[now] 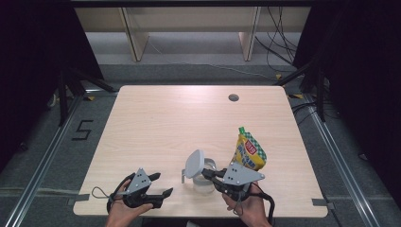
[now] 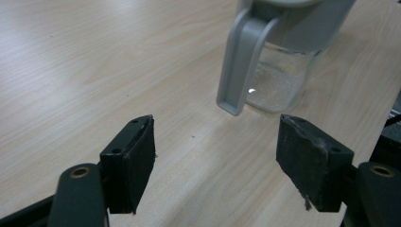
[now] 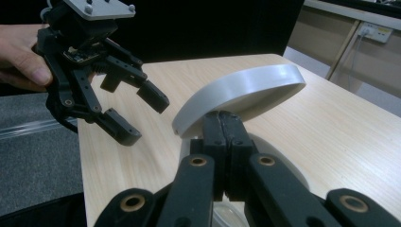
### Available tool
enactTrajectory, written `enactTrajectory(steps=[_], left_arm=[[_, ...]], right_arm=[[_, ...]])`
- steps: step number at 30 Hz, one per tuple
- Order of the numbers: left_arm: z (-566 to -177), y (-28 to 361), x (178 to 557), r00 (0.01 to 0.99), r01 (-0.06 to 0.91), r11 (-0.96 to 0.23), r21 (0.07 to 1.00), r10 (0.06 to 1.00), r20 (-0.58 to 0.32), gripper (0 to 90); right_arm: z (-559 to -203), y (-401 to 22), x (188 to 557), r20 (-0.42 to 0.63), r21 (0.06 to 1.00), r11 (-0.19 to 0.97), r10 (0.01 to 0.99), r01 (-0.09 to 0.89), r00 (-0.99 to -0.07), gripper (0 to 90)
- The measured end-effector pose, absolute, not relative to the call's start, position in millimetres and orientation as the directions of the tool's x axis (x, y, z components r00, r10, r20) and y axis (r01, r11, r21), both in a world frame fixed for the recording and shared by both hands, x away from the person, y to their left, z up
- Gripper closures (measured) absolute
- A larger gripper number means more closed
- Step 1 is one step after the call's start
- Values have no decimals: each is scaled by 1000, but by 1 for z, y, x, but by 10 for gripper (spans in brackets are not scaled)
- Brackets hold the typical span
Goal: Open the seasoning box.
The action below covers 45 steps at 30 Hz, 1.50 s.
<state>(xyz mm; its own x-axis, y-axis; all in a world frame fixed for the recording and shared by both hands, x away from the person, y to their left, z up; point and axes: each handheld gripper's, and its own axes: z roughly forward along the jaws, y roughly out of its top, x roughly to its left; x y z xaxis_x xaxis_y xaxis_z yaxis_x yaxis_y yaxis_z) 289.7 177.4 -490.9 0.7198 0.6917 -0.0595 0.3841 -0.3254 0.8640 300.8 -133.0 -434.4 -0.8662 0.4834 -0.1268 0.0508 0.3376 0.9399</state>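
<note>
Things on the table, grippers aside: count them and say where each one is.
2. A clear jar with its grey hinged lid raised, near the front edge; a yellow snack bag upright just right of it. Anything behind the bag would be hidden.

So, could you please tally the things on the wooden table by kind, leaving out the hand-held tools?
Clear glass jar with grey handle and raised white flip lid: 1
Yellow snack pouch with green-checked top: 1
Total: 2
</note>
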Motion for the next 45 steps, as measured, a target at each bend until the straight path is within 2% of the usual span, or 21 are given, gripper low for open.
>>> enactTrajectory(steps=[3, 5, 9, 12, 14, 21, 26, 28, 30, 34, 41, 43, 45], left_arm=[[-493, 180, 286, 711, 396, -323, 860, 700, -64, 277], [-493, 183, 285, 720, 375, -353, 857, 693, -30, 277], [-494, 181, 284, 714, 393, -341, 854, 698, -50, 277], [-495, 181, 286, 728, 367, -372, 853, 685, -14, 277], [-496, 180, 285, 708, 393, -340, 854, 705, -46, 277], [-495, 182, 286, 709, 377, -338, 862, 704, -35, 277], [-495, 182, 285, 698, 395, -339, 854, 715, -39, 273], [-495, 184, 287, 706, 380, -362, 851, 708, -14, 273], [-496, 183, 286, 692, 399, -337, 852, 721, -39, 273], [-495, 181, 285, 688, 394, -328, 858, 725, -39, 273], [-497, 180, 286, 696, 394, -345, 852, 717, -32, 273], [-497, 180, 287, 704, 382, -355, 853, 710, -20, 273], [-496, 181, 287, 709, 386, -371, 845, 705, -14, 273]], right_arm=[[-433, -129, 301, -125, 940, 338, 474, 49, -872, 900], [-431, -123, 300, -130, 939, 342, 463, 41, -877, 900], [-431, -115, 300, -143, 936, 350, 445, 25, -884, 900], [-432, -111, 300, -126, 938, 344, 429, 33, -895, 900], [-432, -110, 299, -120, 937, 347, 423, 38, -898, 893], [-432, -121, 297, -125, 937, 347, 427, 35, -896, 856], [-437, -146, 286, -99, 938, 339, 464, 73, -880, 803], [-437, -151, 284, -96, 935, 344, 467, 81, -879, 791], [-440, -165, 277, -81, 937, 334, 486, 99, -870, 732], [-447, -186, 267, -69, 936, 327, 537, 132, -841, 680], [-456, -215, 259, -29, 935, 300, 602, 192, -798, 650], [-460, -225, 258, 16, 930, 277, 630, 244, -776, 636], [-462, -231, 259, -18, 924, 297, 664, 241, -747, 633]])
